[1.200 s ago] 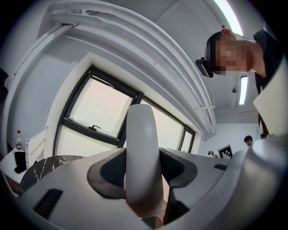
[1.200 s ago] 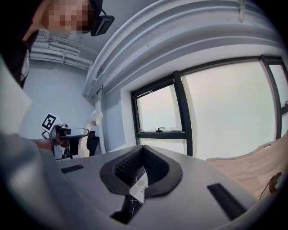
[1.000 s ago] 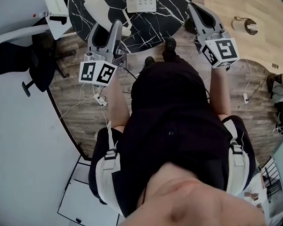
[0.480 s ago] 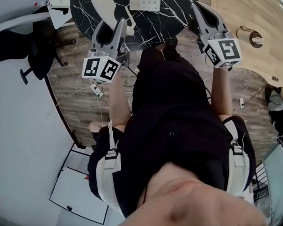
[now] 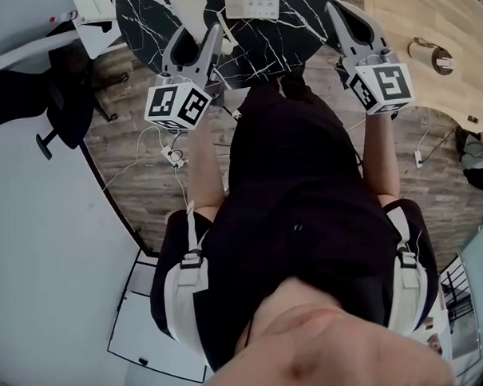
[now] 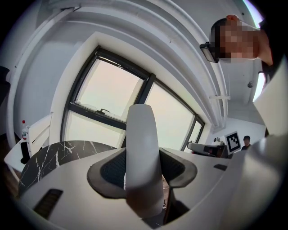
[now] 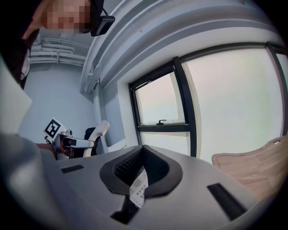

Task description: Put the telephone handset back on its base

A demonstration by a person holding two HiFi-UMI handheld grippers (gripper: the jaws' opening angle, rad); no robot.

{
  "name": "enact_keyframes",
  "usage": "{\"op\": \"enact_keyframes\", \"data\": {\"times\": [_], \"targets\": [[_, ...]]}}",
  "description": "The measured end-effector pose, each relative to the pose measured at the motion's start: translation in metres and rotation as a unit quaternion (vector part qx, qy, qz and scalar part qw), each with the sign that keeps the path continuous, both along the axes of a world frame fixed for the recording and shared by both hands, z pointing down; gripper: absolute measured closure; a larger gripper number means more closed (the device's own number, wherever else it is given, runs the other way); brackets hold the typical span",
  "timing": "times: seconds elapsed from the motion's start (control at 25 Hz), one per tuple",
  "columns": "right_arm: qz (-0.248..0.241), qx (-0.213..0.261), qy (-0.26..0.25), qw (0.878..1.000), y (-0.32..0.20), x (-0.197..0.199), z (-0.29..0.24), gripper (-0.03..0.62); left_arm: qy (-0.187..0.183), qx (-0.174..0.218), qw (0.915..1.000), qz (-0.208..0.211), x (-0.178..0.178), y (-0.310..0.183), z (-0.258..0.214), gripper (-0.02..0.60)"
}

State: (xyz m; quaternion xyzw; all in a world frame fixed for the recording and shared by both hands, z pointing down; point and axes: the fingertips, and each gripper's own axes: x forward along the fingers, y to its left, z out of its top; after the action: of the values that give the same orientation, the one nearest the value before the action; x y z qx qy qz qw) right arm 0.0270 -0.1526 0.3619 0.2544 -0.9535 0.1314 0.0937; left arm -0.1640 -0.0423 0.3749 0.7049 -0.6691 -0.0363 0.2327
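The white telephone handset (image 5: 192,5) stands between the jaws of my left gripper (image 5: 193,34), which is shut on it over the near edge of the black marble table (image 5: 298,34). In the left gripper view the handset (image 6: 143,148) rises upright between the dark pads against a window. Its cord (image 5: 225,45) hangs by the jaw. The white base (image 5: 253,0) with its keypad sits on the table just right of the handset. My right gripper (image 5: 335,8) is shut and holds nothing, right of the base. Under its closed jaws (image 7: 143,150) a strip of the base (image 7: 138,188) shows.
A light wooden table (image 5: 409,13) with a small round object (image 5: 437,58) stands to the right. A dark office chair (image 5: 30,101) is at the left, and cables with a plug (image 5: 172,155) lie on the wooden floor. The person's body fills the middle.
Both grippers have shifted slightly forward over the table's edge. The left one still carries the handset, now a little further right, nearer the base. The jaws have not changed.
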Motion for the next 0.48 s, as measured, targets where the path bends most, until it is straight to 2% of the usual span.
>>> {"op": "enact_keyframes", "data": {"times": [0.28,0.48], "targets": [[0.035,-0.009,0.027,0.999,-0.001,-0.011,0.014,0.565,0.019,-0.048,0.9985,0.019,-0.022,-0.03,0.043,0.354],[0.053,-0.021,0.044,0.997,0.0,-0.015,0.033,0.565,0.019,-0.092,0.9952,0.027,-0.029,-0.049,0.084,0.356]]}}
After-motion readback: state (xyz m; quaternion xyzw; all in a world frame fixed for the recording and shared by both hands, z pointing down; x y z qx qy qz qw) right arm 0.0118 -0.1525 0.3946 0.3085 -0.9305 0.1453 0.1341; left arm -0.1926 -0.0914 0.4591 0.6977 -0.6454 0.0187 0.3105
